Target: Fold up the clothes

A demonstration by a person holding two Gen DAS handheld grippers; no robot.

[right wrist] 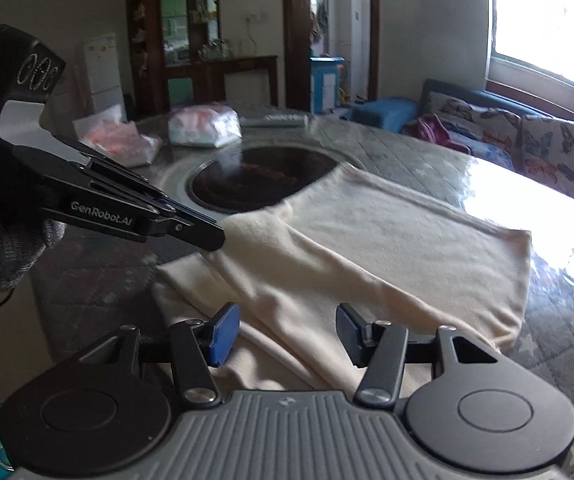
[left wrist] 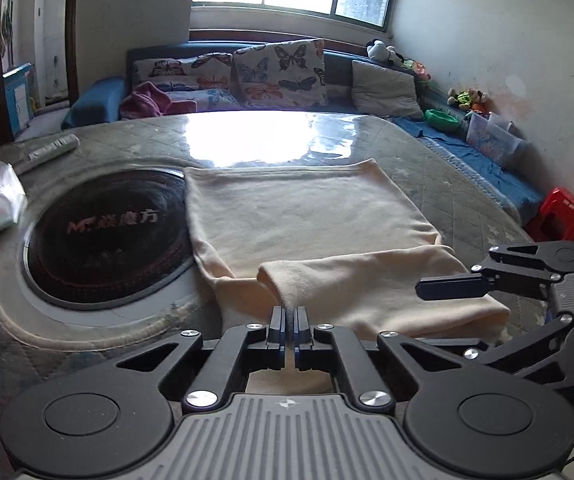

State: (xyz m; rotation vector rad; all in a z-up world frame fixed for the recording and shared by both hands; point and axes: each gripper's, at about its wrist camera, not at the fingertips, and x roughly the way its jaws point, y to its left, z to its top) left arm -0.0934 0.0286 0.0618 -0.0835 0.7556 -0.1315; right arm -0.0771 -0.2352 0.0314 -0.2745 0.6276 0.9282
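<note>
A cream garment [left wrist: 307, 216] lies spread on the round table, its near part folded over into a band. My left gripper [left wrist: 290, 314] is shut on the band's lifted corner, a fold of cream cloth pinched between its pads. In the right wrist view the same left gripper [right wrist: 217, 238] grips the cream garment [right wrist: 387, 248] at its left edge. My right gripper [right wrist: 287, 334] stands open just above the near edge of the cloth, nothing between its blue pads. It also shows at the right of the left wrist view as the right gripper [left wrist: 443, 304], one finger over the folded band.
A black round hotplate [left wrist: 107, 236] is set into the table [left wrist: 447, 184] left of the garment. Plastic bags [right wrist: 203, 124] and a rolled item [left wrist: 47, 150] lie at the far left. A sofa with butterfly cushions [left wrist: 279, 72] stands behind; a red stool [left wrist: 559, 216] is at right.
</note>
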